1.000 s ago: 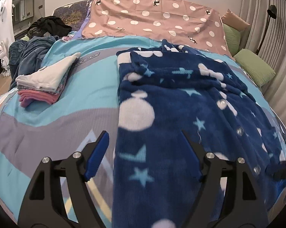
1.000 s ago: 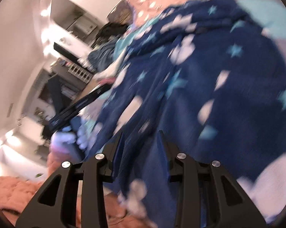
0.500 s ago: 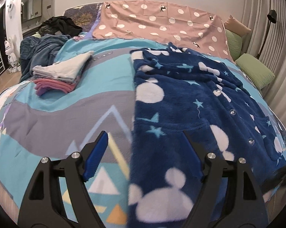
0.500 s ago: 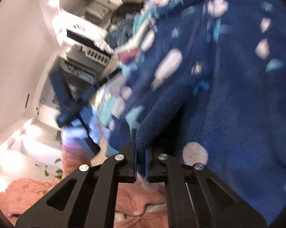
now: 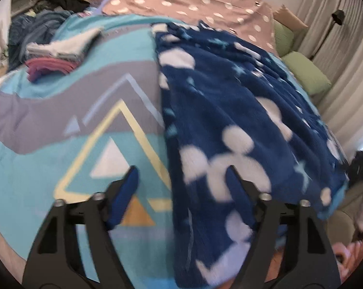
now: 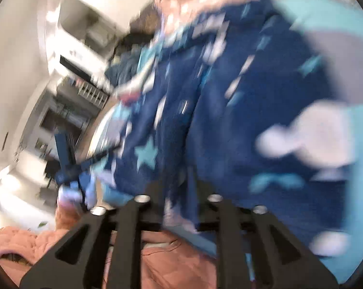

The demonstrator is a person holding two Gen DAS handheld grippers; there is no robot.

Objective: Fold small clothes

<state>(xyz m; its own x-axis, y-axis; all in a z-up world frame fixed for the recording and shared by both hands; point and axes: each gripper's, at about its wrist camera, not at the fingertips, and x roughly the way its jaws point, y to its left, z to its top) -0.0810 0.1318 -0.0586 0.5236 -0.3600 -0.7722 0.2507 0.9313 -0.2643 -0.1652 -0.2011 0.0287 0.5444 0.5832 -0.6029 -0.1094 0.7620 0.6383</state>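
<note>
— Where do we have the garment?

— The navy fleece garment (image 5: pixel 229 110) with white blobs and pale stars lies spread over the right half of the bedspread (image 5: pixel 68 125), its near hem hanging over the bed's edge. Our left gripper (image 5: pixel 181 180) hovers over that hem: the garment's left edge runs between the fingers, the right finger over fleece, the left one over bare bedspread.

— And the jaws?

— The left ones stand well apart, having just been narrowing, and we see no pad pressing on cloth. The right gripper (image 6: pixel 175 183) sits at the garment's edge, its jaws having just been opening to a narrow gap with fleece between them; the blur keeps us from telling whether they pinch it.
</note>
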